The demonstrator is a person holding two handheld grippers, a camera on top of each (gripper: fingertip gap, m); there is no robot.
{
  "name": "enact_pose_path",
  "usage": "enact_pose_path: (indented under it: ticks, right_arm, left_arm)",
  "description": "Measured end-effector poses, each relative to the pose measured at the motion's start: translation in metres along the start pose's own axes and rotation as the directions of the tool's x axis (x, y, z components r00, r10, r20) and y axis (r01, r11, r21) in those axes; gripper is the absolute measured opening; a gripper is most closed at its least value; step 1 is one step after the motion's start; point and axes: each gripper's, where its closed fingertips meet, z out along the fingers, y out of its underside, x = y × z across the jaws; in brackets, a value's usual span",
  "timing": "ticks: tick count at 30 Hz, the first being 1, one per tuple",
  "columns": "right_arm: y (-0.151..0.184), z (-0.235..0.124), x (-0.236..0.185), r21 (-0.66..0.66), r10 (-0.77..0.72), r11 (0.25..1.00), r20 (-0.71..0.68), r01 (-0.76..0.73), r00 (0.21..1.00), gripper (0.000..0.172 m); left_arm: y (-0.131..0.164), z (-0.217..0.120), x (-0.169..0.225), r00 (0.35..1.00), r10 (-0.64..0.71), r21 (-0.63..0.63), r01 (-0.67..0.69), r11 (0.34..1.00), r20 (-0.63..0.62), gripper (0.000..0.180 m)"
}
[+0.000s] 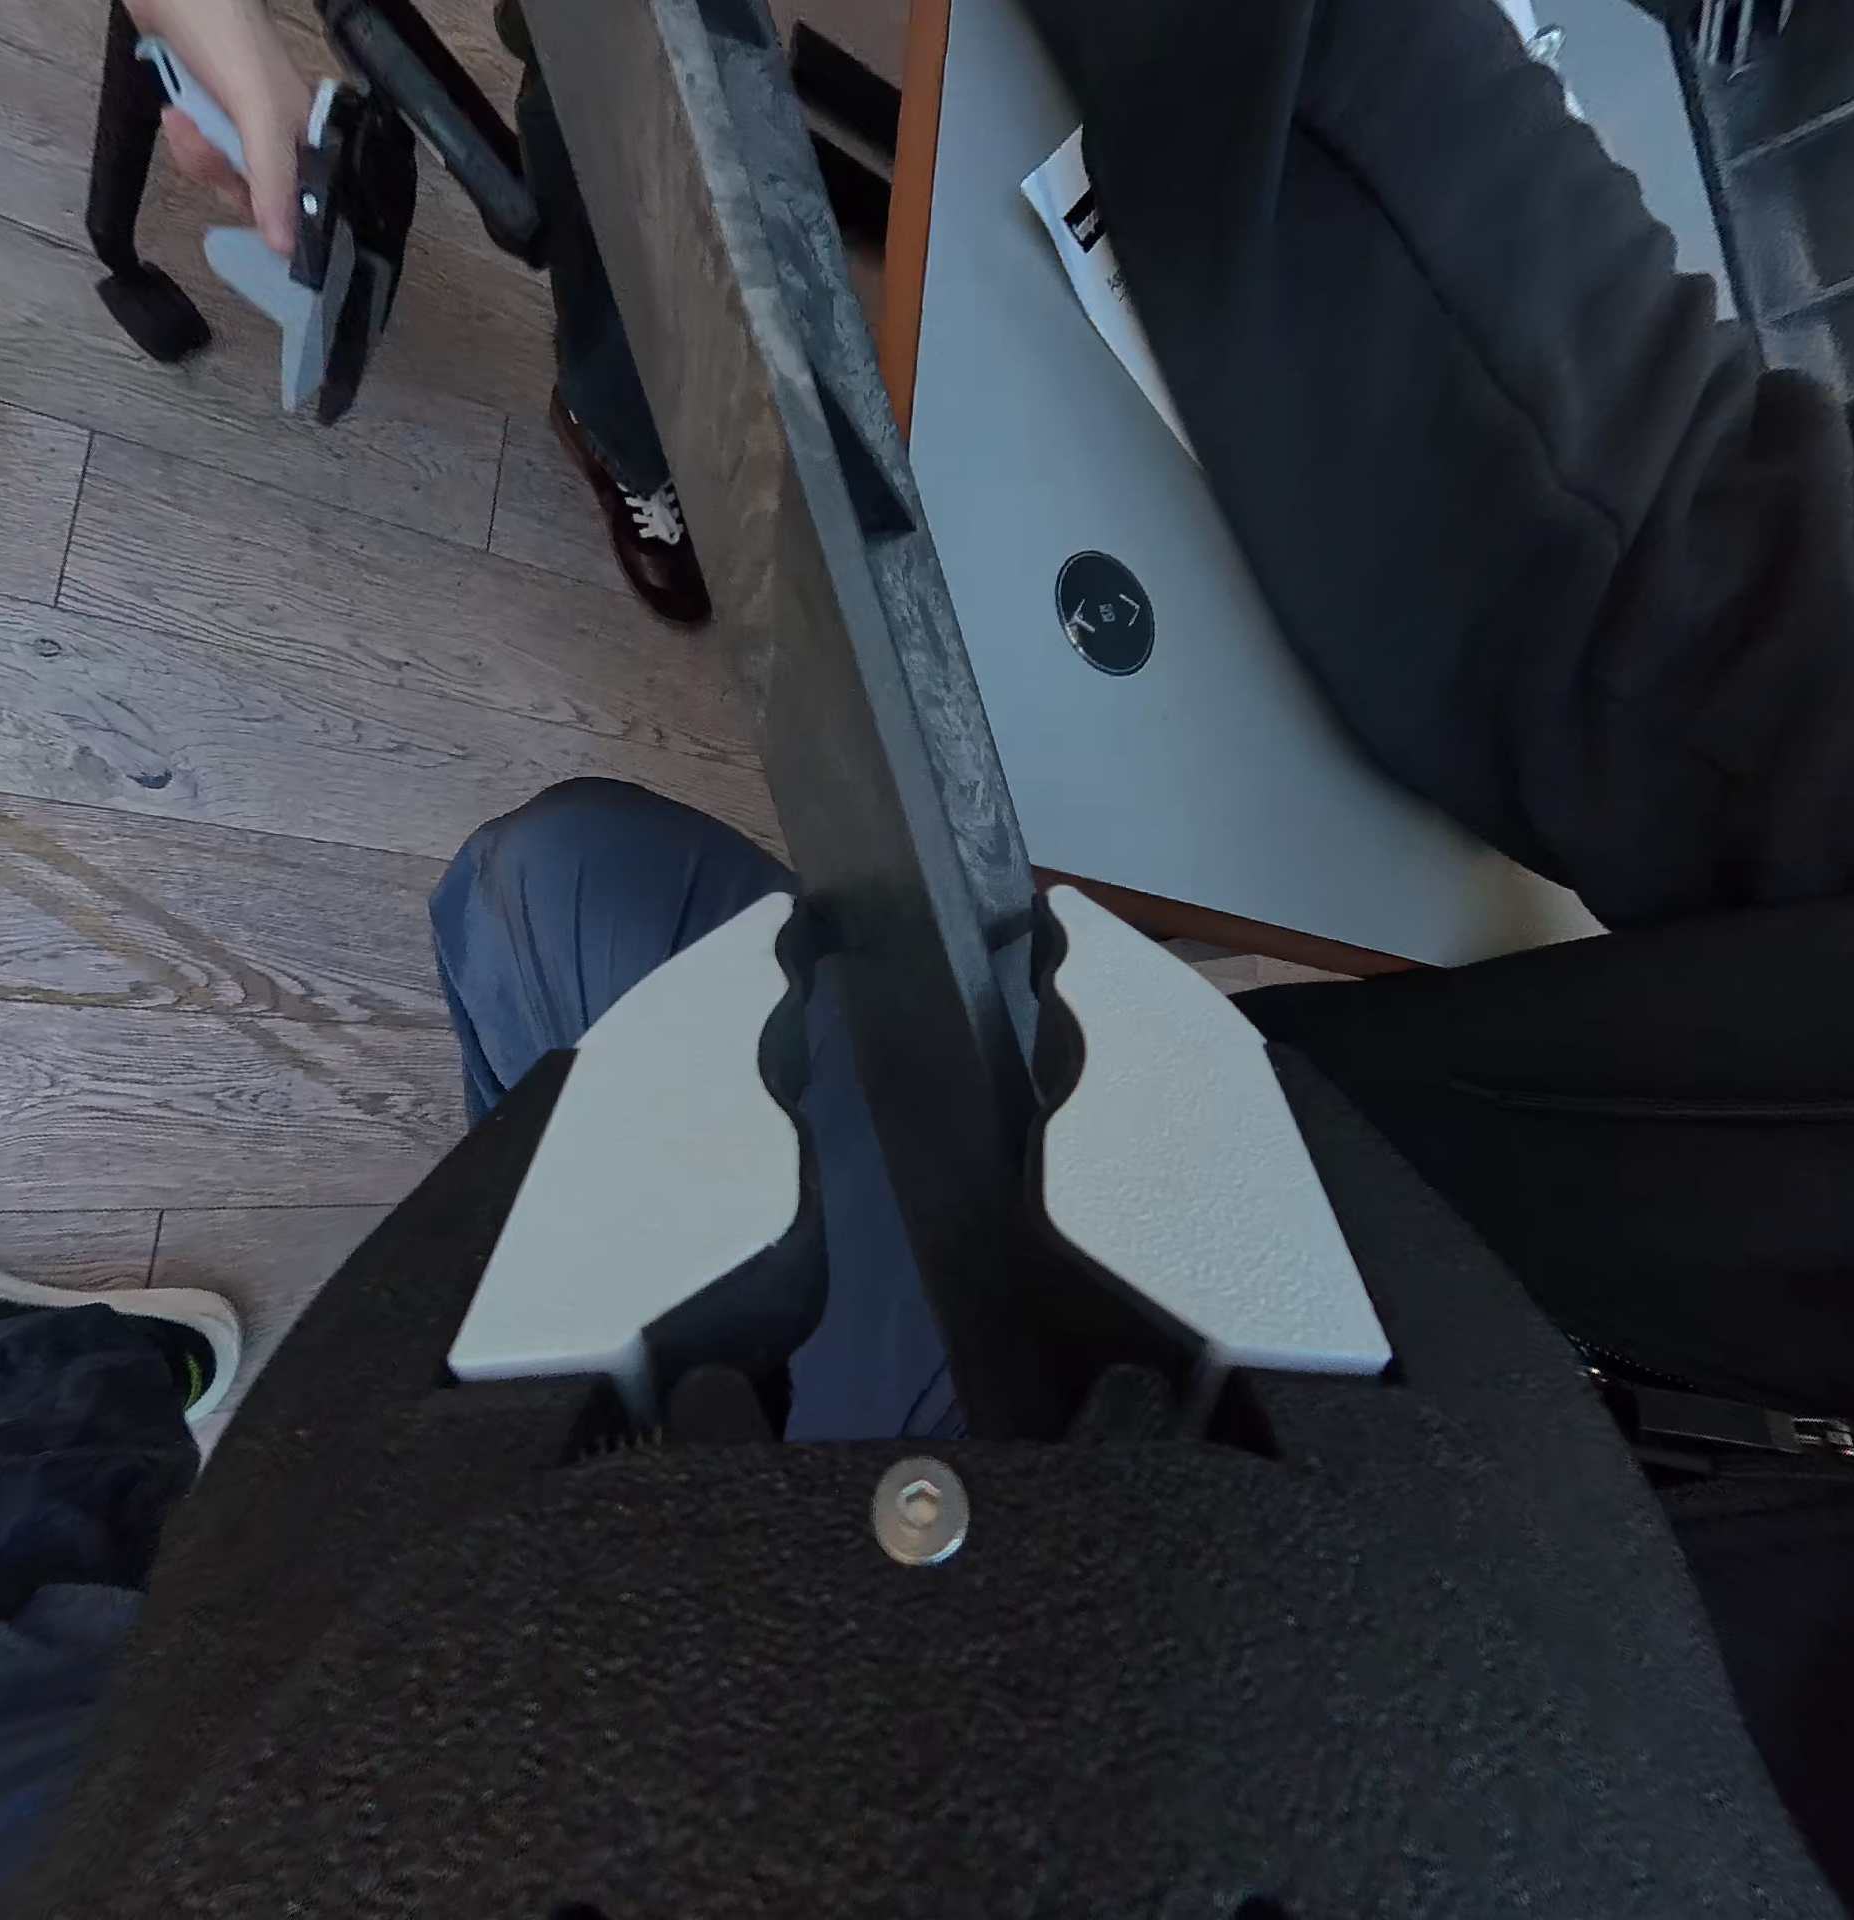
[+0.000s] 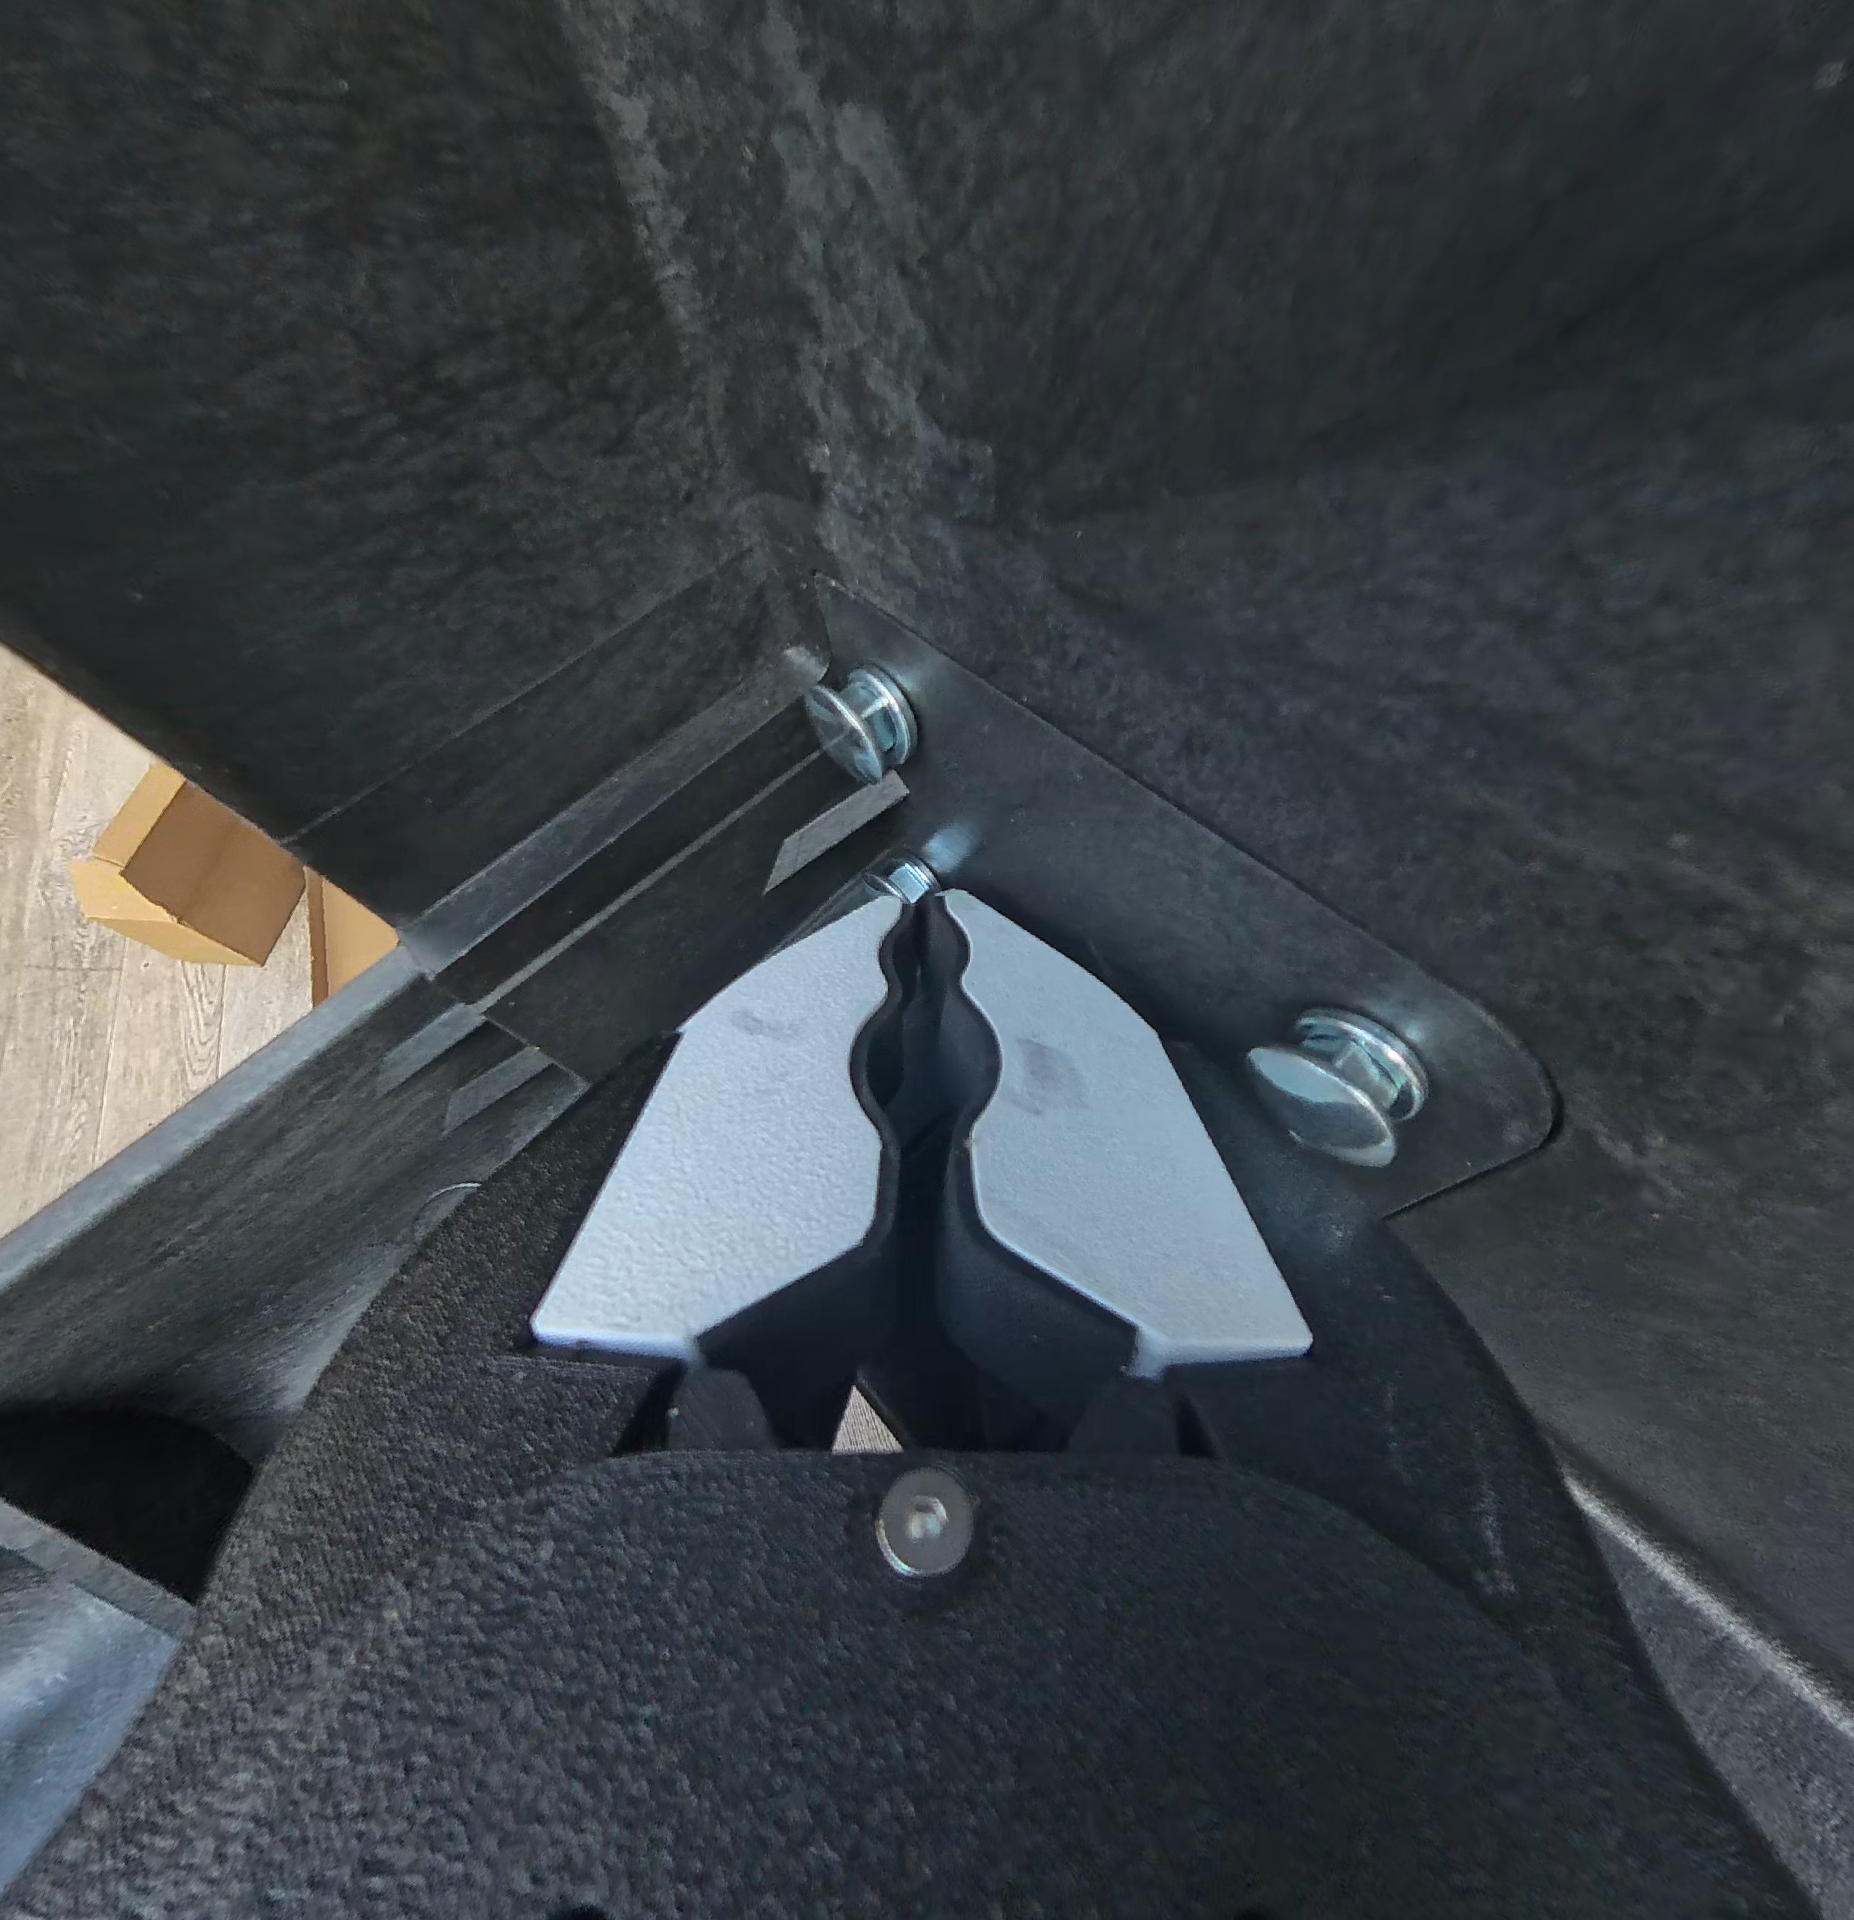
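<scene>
We see our left gripper point(image 1: 923, 935) with its fingers spread around a dark grey bar point(image 1: 902, 790) that runs up between them; the right pad touches the bar's edge, but we cannot tell whether the left pad presses on it. Beside the bar lies a pale grey panel point(image 1: 1016, 499) with a round black disc point(image 1: 1105, 613) on it, and a dark sleeve point(image 1: 1474, 436) crosses above. Below the fingers sits a knee in blue cloth point(image 1: 590, 914) over the wooden floor point(image 1: 227, 675). Our right gripper point(image 2: 918, 909) has its fingers pressed together, the tips right at a small bolt point(image 2: 902, 881) on a black bracket plate point(image 2: 1162, 883) fixed under a rough dark board point(image 2: 1214, 416). Two larger bolts point(image 2: 1338, 1086) stand on the same plate, and a cardboard box point(image 2: 196, 873) lies on the floor well apart.
</scene>
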Motion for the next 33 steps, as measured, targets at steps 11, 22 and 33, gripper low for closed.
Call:
enact_pose_path:
  ticks: [11, 22, 33]
  right_arm:
    - [0.001, -0.002, -0.003, 0.018, -0.037, 0.999, 0.013, 0.037, 0.999, 0.003]
    - [-0.003, -0.005, 0.008, 0.012, -0.129, 0.991, -0.074, 0.130, 0.989, 0.003]
    - [-0.007, -0.011, 0.016, 0.069, -0.166, 0.981, -0.173, 0.180, 0.971, 0.007]
  left_arm:
    - [0.005, -0.046, -0.001, 0.959, -0.044, 0.277, 0.125, 0.953, -0.281, 0.029]
    - [0.057, -0.040, -0.085, 0.971, -0.054, 0.411, 0.149, 0.899, -0.233, 0.027]
    - [0.102, 0.020, -0.135, 0.948, -0.144, 0.324, 0.237, 0.916, -0.286, 0.023]
